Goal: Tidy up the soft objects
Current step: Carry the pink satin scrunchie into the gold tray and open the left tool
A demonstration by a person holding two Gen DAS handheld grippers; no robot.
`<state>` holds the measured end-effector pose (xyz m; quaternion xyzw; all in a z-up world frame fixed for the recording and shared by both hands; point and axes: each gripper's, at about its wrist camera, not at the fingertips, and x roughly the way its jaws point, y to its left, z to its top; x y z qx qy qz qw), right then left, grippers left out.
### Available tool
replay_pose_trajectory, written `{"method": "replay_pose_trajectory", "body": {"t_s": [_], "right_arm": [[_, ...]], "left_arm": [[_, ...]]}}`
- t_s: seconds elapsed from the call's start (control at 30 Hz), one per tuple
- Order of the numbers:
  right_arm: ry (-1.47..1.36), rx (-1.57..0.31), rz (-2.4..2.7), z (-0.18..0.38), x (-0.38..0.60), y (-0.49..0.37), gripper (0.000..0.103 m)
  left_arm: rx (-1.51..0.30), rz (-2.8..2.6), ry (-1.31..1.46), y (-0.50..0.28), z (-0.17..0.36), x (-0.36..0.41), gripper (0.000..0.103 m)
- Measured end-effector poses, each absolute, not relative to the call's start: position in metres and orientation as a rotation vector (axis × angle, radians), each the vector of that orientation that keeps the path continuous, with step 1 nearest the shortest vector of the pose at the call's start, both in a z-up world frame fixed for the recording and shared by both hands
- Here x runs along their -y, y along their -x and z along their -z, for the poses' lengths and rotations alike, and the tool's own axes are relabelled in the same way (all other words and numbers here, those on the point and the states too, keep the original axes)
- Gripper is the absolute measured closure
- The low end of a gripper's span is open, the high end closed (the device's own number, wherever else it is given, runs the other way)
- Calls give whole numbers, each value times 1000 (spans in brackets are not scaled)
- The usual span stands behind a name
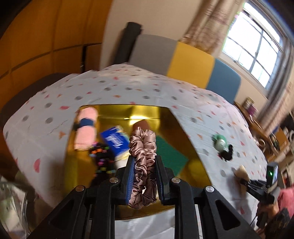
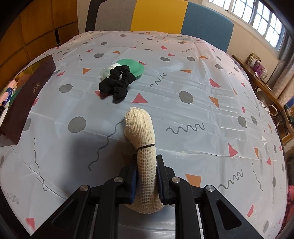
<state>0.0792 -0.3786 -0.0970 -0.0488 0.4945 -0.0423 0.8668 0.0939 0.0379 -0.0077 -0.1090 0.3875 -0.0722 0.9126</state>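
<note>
My left gripper point(image 1: 143, 161) is shut on a dusty-pink satin scrunchie point(image 1: 142, 163) and holds it above a gold-lined open box point(image 1: 147, 112). In the box lie a rolled pink towel with a blue band point(image 1: 86, 128), a blue tissue pack point(image 1: 114, 140), a black multicolour hair tie point(image 1: 102, 156) and a green cloth point(image 1: 169, 156). My right gripper point(image 2: 147, 163) is shut on a cream gauze roll point(image 2: 145, 145) whose far end rests on the table. A black scrunchie point(image 2: 117, 81) lies ahead of it.
The table has a white patterned cloth point(image 2: 183, 114). A green lid and a clear bottle point(image 2: 128, 67) sit behind the black scrunchie. The box's dark outer wall point(image 2: 27, 95) stands at the left. A grey, yellow and blue chair back point(image 2: 161, 16) is at the far edge.
</note>
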Motion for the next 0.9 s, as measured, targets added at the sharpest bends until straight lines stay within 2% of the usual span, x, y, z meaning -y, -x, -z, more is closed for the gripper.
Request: {"method": "replay_pose_trajectory", "body": {"t_s": [0.33, 0.63, 0.8, 0.9], "right_arm": [[113, -1037, 88, 97, 378, -80, 85], [126, -1038, 86, 97, 378, -79, 85], [129, -1038, 86, 97, 378, -79, 85], [126, -1038, 85, 97, 378, -79, 85]], "left_arm": [[-912, 182, 364, -125, 34, -40, 82], [-959, 159, 300, -187, 50, -20, 81], [-1003, 140, 269, -218, 64, -16, 73], [-1024, 138, 258, -224, 69, -17, 61]]}}
